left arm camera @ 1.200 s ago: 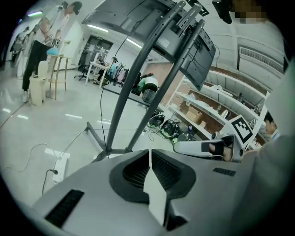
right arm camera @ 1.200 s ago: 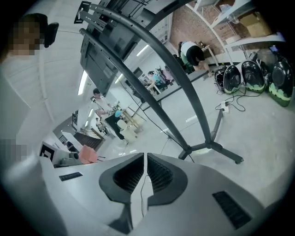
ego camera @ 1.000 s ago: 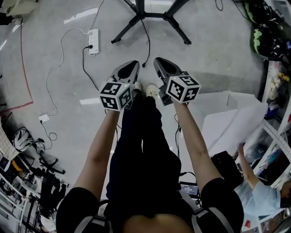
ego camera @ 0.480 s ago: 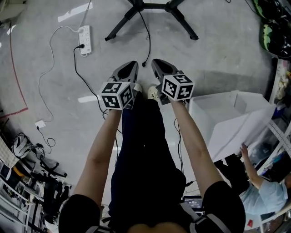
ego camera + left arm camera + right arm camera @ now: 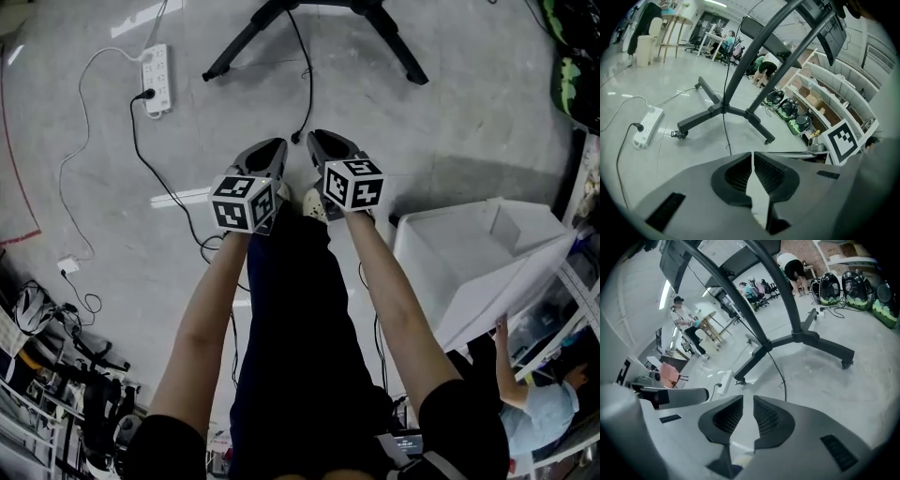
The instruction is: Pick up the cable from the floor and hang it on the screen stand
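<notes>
A thin black cable [image 5: 306, 84] drops from the black screen stand [image 5: 232, 52] and ends loose on the grey floor, just ahead of both grippers. In the gripper views the cable [image 5: 725, 129] [image 5: 779, 373] runs down by the stand's legs [image 5: 723, 108] [image 5: 802, 336]. My left gripper [image 5: 270, 150] is shut and empty, as its own jaws [image 5: 753, 157] show. Beside it, my right gripper [image 5: 319, 142] points the same way; its jaws [image 5: 748, 401] are opening, a narrow gap between them and nothing in it.
A white power strip [image 5: 156, 77] with a black and a white lead lies at the left. A large white box [image 5: 469, 248] stands at the right, a person [image 5: 530, 408] crouching beyond it. Helmets [image 5: 574, 75] and shelves line the right edge, clutter [image 5: 56, 375] the lower left.
The view has shifted: the stand's base and the power strip sit higher in the picture, the white box has come further in. Both grippers stay side by side, slightly closer together.
</notes>
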A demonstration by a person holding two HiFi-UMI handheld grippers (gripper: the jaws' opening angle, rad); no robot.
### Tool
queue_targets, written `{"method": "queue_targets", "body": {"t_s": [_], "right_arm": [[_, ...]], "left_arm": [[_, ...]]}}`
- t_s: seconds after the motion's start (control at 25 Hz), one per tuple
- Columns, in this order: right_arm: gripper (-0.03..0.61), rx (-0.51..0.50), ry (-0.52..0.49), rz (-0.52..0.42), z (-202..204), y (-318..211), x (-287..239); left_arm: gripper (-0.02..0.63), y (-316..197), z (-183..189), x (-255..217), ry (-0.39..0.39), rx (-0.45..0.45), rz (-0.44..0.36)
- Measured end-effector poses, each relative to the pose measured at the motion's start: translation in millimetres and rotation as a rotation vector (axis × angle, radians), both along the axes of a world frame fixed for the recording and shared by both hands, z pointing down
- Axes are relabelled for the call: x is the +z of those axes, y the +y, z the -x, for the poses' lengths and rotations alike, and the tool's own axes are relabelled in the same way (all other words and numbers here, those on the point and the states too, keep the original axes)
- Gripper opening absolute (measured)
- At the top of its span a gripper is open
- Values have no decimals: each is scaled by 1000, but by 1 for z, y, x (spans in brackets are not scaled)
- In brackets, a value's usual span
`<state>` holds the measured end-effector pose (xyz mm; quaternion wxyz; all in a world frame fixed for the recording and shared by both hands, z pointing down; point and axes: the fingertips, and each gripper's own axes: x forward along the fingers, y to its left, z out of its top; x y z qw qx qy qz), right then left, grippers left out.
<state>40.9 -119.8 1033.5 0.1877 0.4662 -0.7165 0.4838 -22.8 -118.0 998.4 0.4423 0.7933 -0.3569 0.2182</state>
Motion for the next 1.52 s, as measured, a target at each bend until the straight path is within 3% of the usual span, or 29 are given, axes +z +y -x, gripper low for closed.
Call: {"method": "queue_targets", "body": {"t_s": [0.12,0.36,0.6,1.08,1.52], "right_arm": [[159,13,-19,49,8,6,39],[180,5,34,126,16,19,113],[218,123,43,184,17,23,165],[222,254,119,274,15,38,240],[218,209,235,329,30,46,267]], "left_arm": [[23,3,4,34,-20,20,5],[23,1,15,94,-28,14,23],[23,8,24,135,-30,2,38],[23,27,26,197,-28,13,68],[23,7,33,216,-38,1,47]]}}
